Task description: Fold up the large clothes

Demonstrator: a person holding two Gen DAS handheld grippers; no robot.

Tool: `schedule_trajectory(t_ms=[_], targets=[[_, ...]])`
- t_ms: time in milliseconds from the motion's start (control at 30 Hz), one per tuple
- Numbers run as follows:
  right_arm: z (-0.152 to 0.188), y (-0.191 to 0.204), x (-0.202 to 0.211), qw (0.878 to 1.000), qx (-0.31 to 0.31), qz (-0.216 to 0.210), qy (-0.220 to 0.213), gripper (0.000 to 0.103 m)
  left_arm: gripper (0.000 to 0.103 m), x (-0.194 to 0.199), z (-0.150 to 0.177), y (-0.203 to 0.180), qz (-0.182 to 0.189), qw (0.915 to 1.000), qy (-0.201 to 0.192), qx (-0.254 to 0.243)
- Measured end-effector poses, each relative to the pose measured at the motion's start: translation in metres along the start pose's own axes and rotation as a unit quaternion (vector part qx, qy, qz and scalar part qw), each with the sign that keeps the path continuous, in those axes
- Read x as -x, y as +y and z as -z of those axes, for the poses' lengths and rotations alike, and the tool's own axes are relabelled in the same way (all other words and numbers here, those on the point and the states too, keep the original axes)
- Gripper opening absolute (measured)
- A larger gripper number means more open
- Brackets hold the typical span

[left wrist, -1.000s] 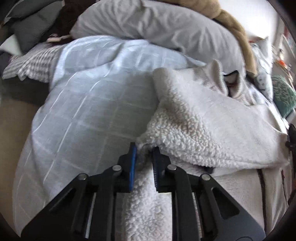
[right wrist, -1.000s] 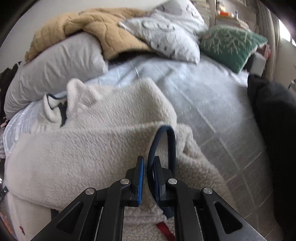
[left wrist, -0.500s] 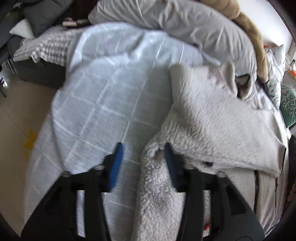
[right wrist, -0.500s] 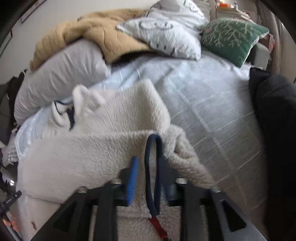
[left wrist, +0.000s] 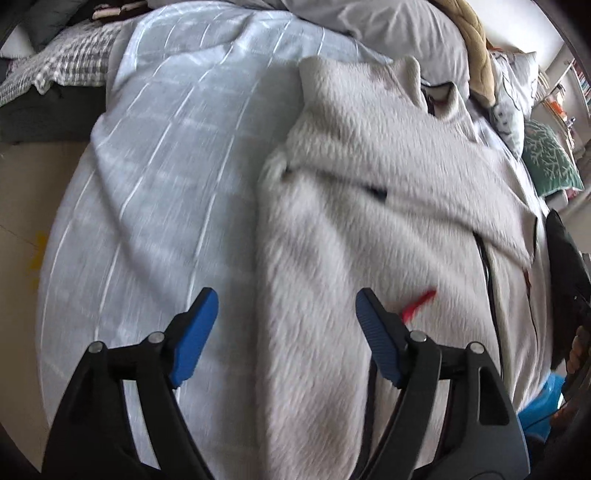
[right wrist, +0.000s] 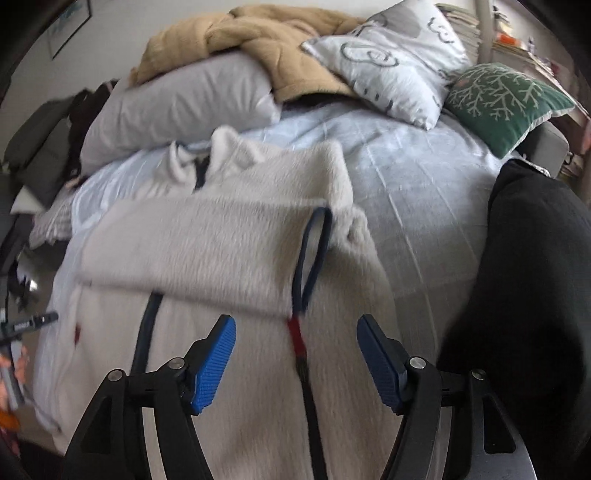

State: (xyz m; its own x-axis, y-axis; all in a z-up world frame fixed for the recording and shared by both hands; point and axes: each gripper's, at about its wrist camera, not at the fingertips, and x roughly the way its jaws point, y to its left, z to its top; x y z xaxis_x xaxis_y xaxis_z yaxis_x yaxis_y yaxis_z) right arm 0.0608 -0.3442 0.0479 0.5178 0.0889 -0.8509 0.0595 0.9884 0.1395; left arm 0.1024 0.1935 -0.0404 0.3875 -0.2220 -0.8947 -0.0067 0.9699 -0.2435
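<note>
A cream fleece jacket (left wrist: 369, 192) lies flat on the bed with one sleeve folded across its chest. It also shows in the right wrist view (right wrist: 221, 243), where the folded sleeve ends in a dark blue cuff (right wrist: 312, 254) by a red zipper tab (right wrist: 295, 332). My left gripper (left wrist: 286, 306) is open and empty, above the jacket's left edge. My right gripper (right wrist: 295, 332) is open and empty, above the jacket near the cuff.
The bed has a light blue checked duvet (left wrist: 166, 147). Grey (right wrist: 177, 107), patterned (right wrist: 391, 59) and green (right wrist: 506, 99) pillows and a tan blanket (right wrist: 258, 33) lie at the head. A black garment (right wrist: 535, 277) lies to the right.
Both grippers have opened, let go of the fleece sleeve, and drawn back from the jacket. The sleeve now lies folded across the jacket.
</note>
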Motion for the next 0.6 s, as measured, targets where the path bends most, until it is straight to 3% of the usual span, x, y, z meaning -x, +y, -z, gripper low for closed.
schedule_trajectory(t_ms=[200,367,600], targets=[[0.042,-0.008,0.012,0.998,0.020,-0.013,0.056,0.076,0.077,0.006,0.039,0.021,0.062,0.9964,0.049,0.030],[0.080,-0.042,0.011,0.991,-0.037,-0.038,0.125,0.076,0.077,-0.002,0.070,0.027,0.113,0.9860,0.116,0.041],[0.115,-0.081,0.000,0.963,-0.145,-0.113,0.197,0.076,0.077,-0.006,0.098,0.025,0.187,0.9662,0.168,0.056]])
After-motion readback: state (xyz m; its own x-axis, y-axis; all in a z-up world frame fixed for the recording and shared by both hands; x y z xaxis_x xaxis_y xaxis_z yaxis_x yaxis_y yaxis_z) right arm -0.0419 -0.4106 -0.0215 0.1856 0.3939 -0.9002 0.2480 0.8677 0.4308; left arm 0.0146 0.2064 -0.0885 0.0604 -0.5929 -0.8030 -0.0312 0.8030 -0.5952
